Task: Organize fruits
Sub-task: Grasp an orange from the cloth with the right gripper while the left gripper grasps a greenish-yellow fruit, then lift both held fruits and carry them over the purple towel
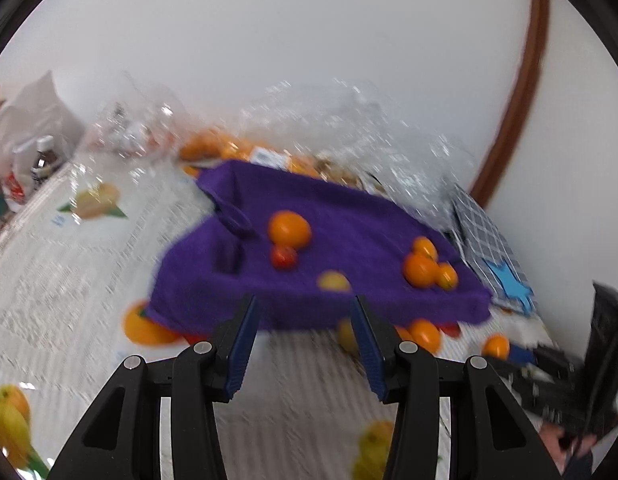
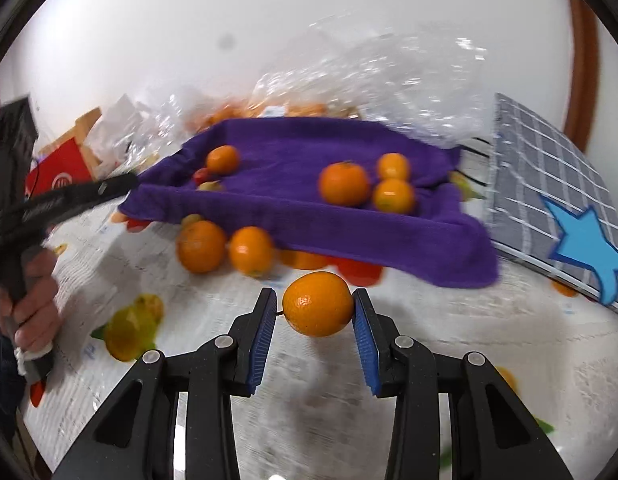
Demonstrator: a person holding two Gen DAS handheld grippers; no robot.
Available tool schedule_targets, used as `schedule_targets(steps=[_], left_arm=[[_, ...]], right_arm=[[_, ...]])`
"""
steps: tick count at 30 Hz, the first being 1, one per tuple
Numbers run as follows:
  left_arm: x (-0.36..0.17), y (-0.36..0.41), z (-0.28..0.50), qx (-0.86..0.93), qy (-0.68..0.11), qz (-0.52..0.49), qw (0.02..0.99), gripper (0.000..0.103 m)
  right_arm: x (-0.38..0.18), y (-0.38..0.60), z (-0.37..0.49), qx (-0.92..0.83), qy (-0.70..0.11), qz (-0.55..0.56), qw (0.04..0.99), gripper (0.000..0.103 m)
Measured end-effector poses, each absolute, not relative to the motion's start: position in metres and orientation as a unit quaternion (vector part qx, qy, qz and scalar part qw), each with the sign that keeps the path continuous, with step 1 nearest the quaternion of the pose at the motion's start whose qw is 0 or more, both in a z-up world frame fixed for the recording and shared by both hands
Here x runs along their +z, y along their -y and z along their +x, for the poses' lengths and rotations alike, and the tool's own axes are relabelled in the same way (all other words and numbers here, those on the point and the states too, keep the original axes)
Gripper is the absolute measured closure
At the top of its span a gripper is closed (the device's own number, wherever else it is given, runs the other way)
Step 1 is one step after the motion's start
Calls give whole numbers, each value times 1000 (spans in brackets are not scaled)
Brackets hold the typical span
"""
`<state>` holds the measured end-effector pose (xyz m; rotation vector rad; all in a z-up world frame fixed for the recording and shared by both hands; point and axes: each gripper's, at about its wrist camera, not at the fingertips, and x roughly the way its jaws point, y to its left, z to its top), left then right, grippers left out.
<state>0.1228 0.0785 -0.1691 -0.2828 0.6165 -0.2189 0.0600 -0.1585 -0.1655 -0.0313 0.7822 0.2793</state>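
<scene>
Blue-padded fingers of the right gripper (image 2: 315,310) are closing in on a small orange (image 2: 317,304), which is sitting between the pads: the right pad is touching its skin, while a thin sliver of gap is still showing at the left pad, so a firm hold cannot be confirmed. Whether the fruit is resting on the bench (image 2: 449,360) or hanging just above it is hard to tell, as the printed covering beneath is blurring.

Behind it, a purple towel (image 2: 349,220) is lying draped over something that is staying hidden, its front hem hanging down and covering part of several oranges and red fruits tucked under it. Two loose oranges (image 2: 225,250) are sitting just before that hem, toward the bench's left side. On the towel, three oranges (image 2: 367,186) are clustering toward the right, and another orange (image 2: 223,159) is sitting at the left beside a red fruit and a yellowish one, both too smeared to name.

At the bench's far edge, crinkled clear plastic (image 2: 389,80) is veiling more orange fruit. A grey checked cloth (image 2: 549,168) with a blue star is running off the picture at the right.

In the left wrist view everything is motion-blurred. The left gripper (image 1: 305,312) is standing partly open with nothing between its pads. A person's hand (image 2: 35,308) is gripping its handle at the left, cut off by the lens rim.
</scene>
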Motion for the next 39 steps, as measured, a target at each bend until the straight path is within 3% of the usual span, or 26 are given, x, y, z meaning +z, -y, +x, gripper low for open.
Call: schedule_targets(steps=[9,29,32,33,39], left_arm=[[-190,-42,138,-105,-387,-101,910,59],[-196,0,165,-83,-416,-38,905,60],[-196,-3,166,-82,-414,-50,905,71],[-196,-6,166,-82,-415,-58,904,80],[-194,-29,161,-107,-391,-131,905,80]], right_arm=[[-167,197,59,132,-384,49,913,64],[-174,192,61,142,-402,49,903,64],[-174,190,61,145,-402,48,903,64],[-174,190,61,145,-402,48,903,64],[-174,192,61,144,-401,53,903,64]])
